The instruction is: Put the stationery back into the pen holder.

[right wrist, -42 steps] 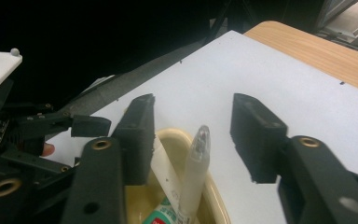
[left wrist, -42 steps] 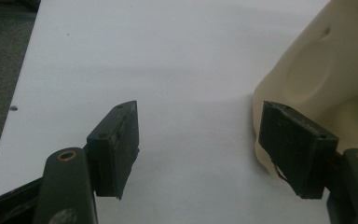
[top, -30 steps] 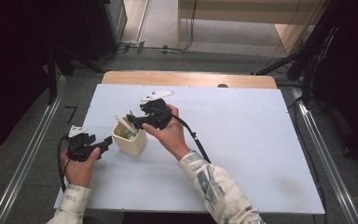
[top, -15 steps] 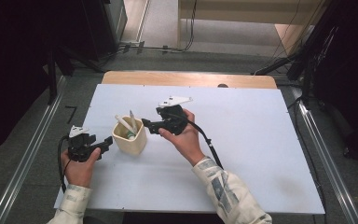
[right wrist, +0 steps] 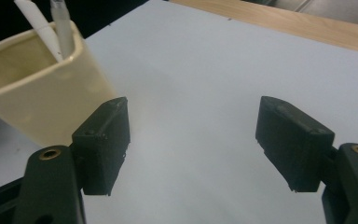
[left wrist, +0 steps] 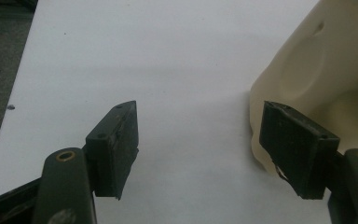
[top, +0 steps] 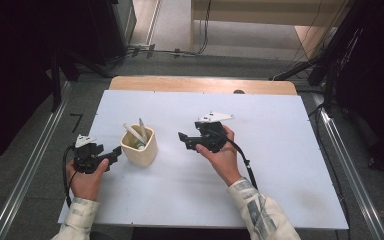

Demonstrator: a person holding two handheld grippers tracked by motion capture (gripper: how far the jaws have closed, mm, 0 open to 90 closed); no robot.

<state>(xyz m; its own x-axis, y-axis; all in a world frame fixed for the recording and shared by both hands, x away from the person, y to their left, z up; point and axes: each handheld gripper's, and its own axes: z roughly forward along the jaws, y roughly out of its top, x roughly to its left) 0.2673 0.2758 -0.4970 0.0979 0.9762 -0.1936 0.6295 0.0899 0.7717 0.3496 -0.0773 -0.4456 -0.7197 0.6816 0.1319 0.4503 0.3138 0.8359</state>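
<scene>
- Looking down from the high view, we see a white table (top: 280,165) with a cream cup (top: 139,146) standing left of its middle.
- We note two pens (top: 136,133) standing slanted inside the cup, their tops rising above the rim.
- We hold the left gripper (top: 114,152) just beside the cup's left side, pointing toward it; whether its tip touches the wall we cannot tell from above.
- In the left gripper view, we see the left gripper (left wrist: 200,149) with jaws set wide and bare table between them; the cup (left wrist: 326,70) stands behind the right-hand jaw, outside the gap.
- We hold the right gripper (top: 184,138) to the right of the cup, apart from it, pointing leftward at it.
- In the right gripper view, we see the right gripper (right wrist: 193,140) with jaws wide; they have just been opening, and nothing lies between them except bare table.
- In that same view, the cup (right wrist: 37,93) stands behind the left-hand jaw, with the pens (right wrist: 61,25) leaning at its far corner.
- We see a black cable (top: 245,165) trailing from the right gripper along the forearm.
</scene>
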